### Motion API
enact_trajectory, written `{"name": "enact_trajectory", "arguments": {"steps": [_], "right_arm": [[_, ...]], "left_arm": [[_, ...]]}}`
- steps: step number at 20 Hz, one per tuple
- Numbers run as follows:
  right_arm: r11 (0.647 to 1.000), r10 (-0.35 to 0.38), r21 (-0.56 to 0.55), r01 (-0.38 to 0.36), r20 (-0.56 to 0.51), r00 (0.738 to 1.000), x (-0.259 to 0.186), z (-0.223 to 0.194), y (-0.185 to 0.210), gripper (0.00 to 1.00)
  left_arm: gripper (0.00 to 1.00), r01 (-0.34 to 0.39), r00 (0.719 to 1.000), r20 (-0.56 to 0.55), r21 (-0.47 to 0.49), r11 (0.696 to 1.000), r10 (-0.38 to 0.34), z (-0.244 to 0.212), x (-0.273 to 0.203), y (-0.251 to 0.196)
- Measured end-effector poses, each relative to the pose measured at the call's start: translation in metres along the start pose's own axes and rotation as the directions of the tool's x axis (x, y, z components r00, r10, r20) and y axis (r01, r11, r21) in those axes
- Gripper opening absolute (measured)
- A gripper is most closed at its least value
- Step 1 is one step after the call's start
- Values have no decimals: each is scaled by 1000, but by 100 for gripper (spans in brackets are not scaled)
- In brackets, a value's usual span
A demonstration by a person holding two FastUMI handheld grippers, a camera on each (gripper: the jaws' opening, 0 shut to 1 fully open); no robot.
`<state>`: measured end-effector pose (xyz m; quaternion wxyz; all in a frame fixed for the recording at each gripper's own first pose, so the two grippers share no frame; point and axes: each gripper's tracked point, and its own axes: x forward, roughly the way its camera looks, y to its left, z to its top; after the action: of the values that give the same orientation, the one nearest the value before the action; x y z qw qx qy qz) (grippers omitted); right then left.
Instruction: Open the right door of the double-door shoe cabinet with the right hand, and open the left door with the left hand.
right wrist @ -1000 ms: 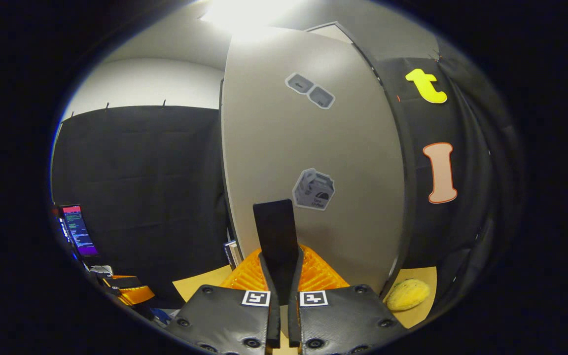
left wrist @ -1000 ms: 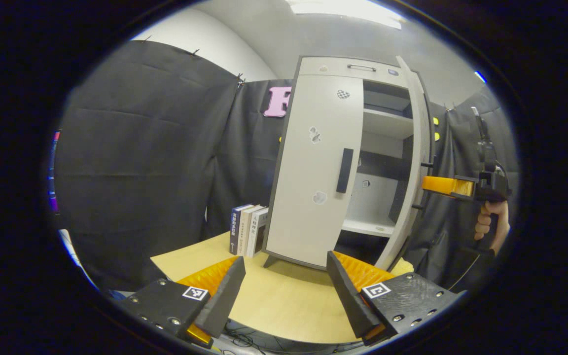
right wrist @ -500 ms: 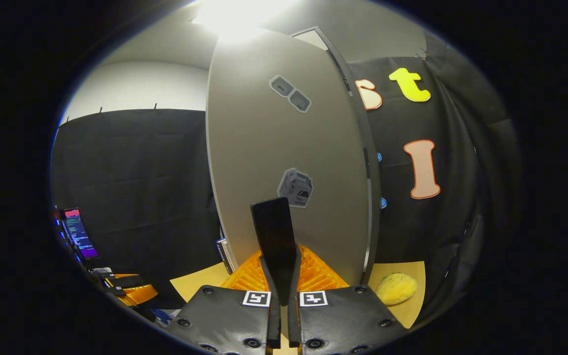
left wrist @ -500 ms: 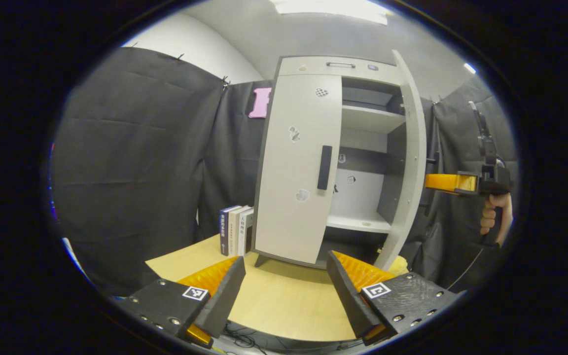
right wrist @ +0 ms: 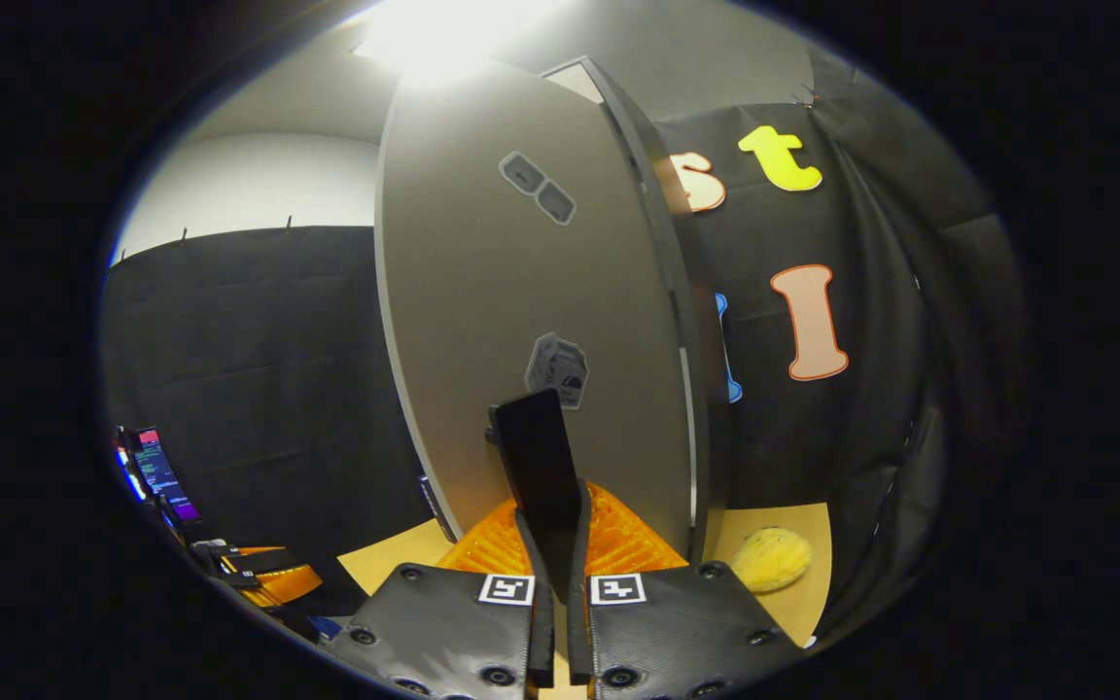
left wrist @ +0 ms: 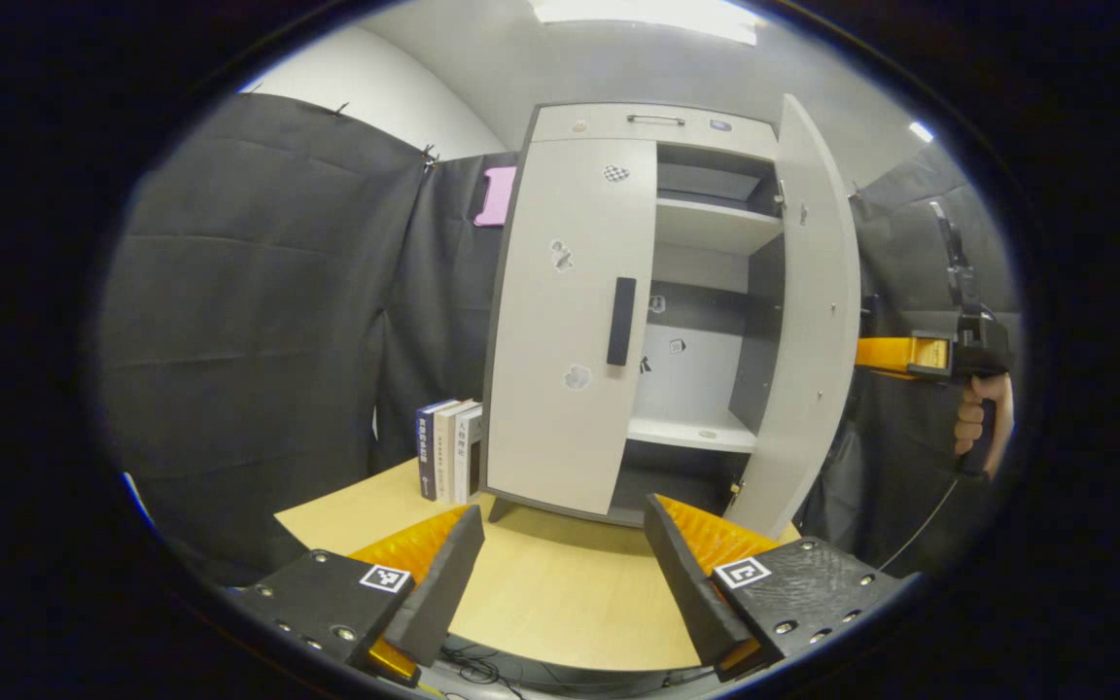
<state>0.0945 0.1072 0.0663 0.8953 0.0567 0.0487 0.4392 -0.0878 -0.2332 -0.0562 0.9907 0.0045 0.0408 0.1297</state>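
The pale grey shoe cabinet [left wrist: 652, 122] stands on a wooden table [left wrist: 541, 583]. Its left door [left wrist: 560, 389] is closed, with a black handle [left wrist: 621, 321] at its right edge. The right door [left wrist: 808, 321] stands swung wide, showing shelves [left wrist: 691, 433] inside. In the left gripper view my left gripper [left wrist: 563, 512] is open and empty, well short of the cabinet. My right gripper [right wrist: 552, 506] is shut on the right door's black handle [right wrist: 533, 447], close against the right door [right wrist: 482, 321]. From the left gripper view, the right gripper [left wrist: 886, 352] reaches behind that door, held by a hand [left wrist: 983, 423].
Three books [left wrist: 443, 462] stand upright left of the cabinet. A yellow fuzzy object [right wrist: 772, 561] lies on the table by the cabinet's right side. A lit screen [right wrist: 157, 473] glows at far left. Black cloth walls surround the table.
The right door has swung farther open with my right gripper still shut on its handle. The cabinet has drifted left in the left gripper view; the left gripper stays open.
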Motion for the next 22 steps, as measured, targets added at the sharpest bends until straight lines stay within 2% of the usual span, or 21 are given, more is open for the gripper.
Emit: {"name": "enact_trajectory", "arguments": {"steps": [2, 6, 8, 12, 13, 17, 21, 22], "right_arm": [[1000, -23, -8, 23, 0, 1000, 0, 1, -4, 7], [993, -116, -22, 116, 3, 993, -6, 3, -21, 6], [995, -94, 11, 95, -12, 995, -7, -2, -20, 6], [991, -134, -28, 134, 1, 991, -8, 1, -27, 5], [990, -140, -25, 139, -4, 990, -8, 1, -27, 5], [984, -178, -19, 178, -22, 984, -8, 0, -29, 6], [962, -269, -47, 268, -24, 963, -12, 0, -32, 4], [957, -288, -50, 287, -31, 957, -11, -1, -33, 6]], "left_arm": [[97, 19, 1000, -4, 5, 1000, -19, -3, 4, -9], [99, 50, 999, -7, 33, 998, -49, -5, 13, -23], [97, 68, 998, -13, 35, 997, -68, -7, 20, -30], [99, 91, 996, -19, 44, 995, -90, -6, 21, -34], [97, 96, 995, -24, 45, 994, -95, -7, 22, -35], [97, 119, 992, -48, 33, 992, -118, -6, 36, -29], [99, 154, 987, -52, 26, 988, -152, 1, 50, -14], [99, 162, 986, -48, 20, 987, -161, 5, 54, -8]]}}
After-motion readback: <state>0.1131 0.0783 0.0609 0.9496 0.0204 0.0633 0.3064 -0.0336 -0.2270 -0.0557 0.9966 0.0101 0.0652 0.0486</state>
